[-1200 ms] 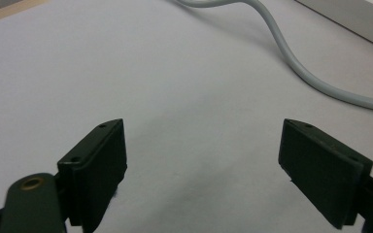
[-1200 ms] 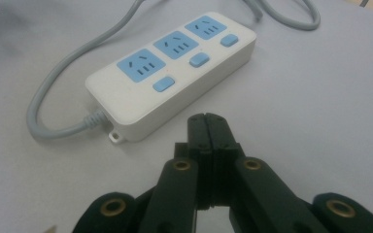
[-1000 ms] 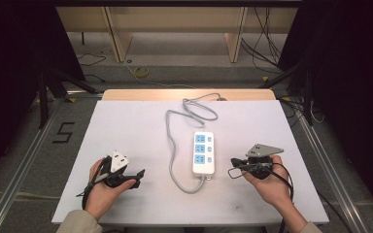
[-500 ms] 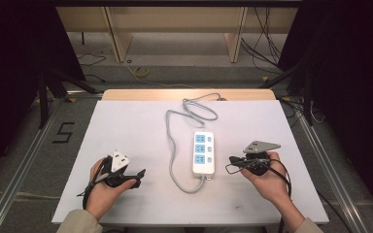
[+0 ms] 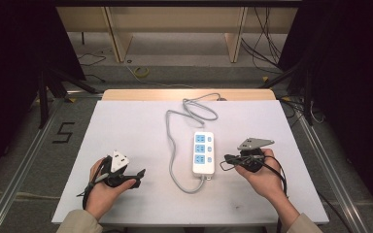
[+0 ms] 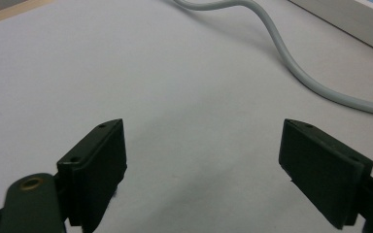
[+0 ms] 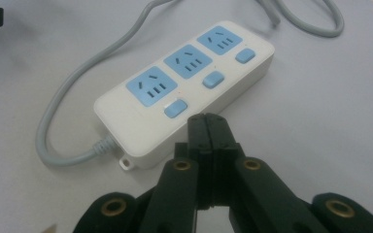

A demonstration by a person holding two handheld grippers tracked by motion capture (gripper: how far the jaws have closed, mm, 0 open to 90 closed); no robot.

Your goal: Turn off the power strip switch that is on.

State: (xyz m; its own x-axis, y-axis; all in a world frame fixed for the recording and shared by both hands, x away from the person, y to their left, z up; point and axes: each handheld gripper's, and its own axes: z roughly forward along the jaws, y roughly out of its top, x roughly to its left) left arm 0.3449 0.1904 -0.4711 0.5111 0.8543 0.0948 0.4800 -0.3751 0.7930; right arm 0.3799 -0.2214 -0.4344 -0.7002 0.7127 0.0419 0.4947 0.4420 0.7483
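Tongs on the right [image 7: 208,121] are pressed together, empty, pointing at the power strip [image 5: 203,153] mid-surface [image 5: 126,121]; left tongs [image 6: 201,170] gape wide over bare surface. Best aim the tip squarely at the nearest blue switch [image 7: 176,108] (press gently, straight down).

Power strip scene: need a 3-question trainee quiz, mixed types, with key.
1. True or false: the right gripper has its jaws pressed together with nothing between them.
2. How many blue sockets does the power strip have? A) two B) three C) four
3. What lies between the left gripper jaws?

Key:
1. True; it points at the strip's nearest blue switch, whether touching is unclear.
2. B.
3. Nothing but bare white table; the jaws stand wide apart, the grey cable beyond them.
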